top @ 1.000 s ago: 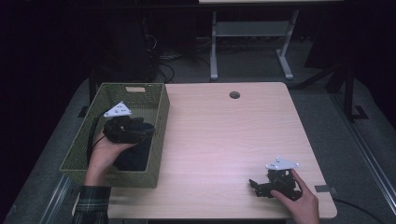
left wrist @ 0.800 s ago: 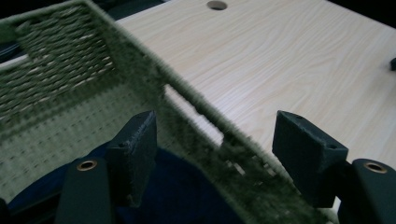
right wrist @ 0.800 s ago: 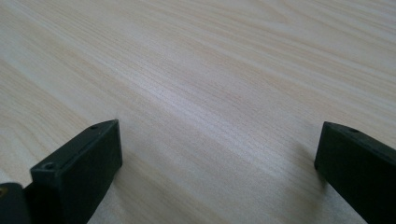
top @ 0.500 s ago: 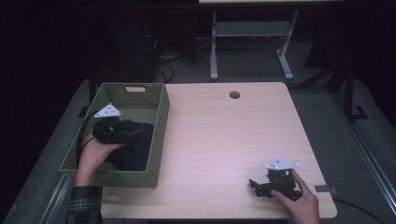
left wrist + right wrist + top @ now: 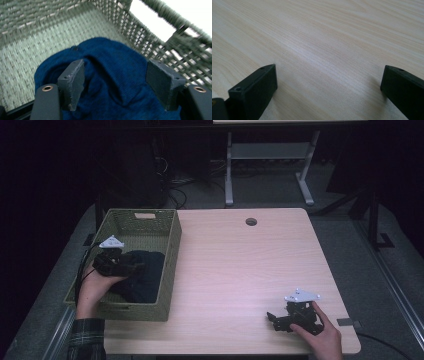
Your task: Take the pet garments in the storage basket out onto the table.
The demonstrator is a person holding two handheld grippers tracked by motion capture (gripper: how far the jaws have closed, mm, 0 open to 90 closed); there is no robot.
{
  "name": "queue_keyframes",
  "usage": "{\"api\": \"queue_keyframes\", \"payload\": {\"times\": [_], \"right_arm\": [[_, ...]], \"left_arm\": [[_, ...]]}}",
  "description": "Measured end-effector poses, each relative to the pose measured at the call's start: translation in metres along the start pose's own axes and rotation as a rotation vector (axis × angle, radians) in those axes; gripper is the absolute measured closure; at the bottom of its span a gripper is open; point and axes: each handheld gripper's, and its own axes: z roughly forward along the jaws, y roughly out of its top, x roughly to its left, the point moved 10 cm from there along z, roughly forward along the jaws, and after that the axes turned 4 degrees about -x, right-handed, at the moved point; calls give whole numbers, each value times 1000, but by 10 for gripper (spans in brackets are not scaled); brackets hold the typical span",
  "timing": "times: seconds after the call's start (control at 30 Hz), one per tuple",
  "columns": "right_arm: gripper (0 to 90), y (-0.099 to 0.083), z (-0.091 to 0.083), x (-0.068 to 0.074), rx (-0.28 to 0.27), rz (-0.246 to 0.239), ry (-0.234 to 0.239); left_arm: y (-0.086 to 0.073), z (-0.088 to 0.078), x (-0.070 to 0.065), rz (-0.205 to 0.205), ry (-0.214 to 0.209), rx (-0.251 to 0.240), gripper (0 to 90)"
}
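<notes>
Broadly, the table is carrying a basket along its left edge, with one long side overhanging that edge and the far end sitting near the far left corner. Inside the basket, a dark blue cloth is lying bunched toward the near end, against the woven floor and close to the wall facing the table's middle. The left gripper is reaching down into the basket from the left edge, held by a hand with a plaid cuff, and its jaws are standing spread apart, resting on the cloth with folds rising between them, not pinching it. The right gripper is sitting low near the near right corner of the table, held by the other hand; its jaws are gaping wide over bare wood, holding nothing.
</notes>
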Motion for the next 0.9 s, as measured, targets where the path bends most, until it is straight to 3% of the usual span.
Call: {"api": "queue_keyframes", "payload": {"times": [0.57,0.63,0.9], "right_arm": [[5,0,0,0,0,0,0],[4,0,0,0,0,-1,0],[4,0,0,0,0,-1,0]], "left_arm": [[-22,17,10,-33,39,124,302],[-24,18,13,-42,60,138,285],[-31,27,10,-44,41,187,282]]}}
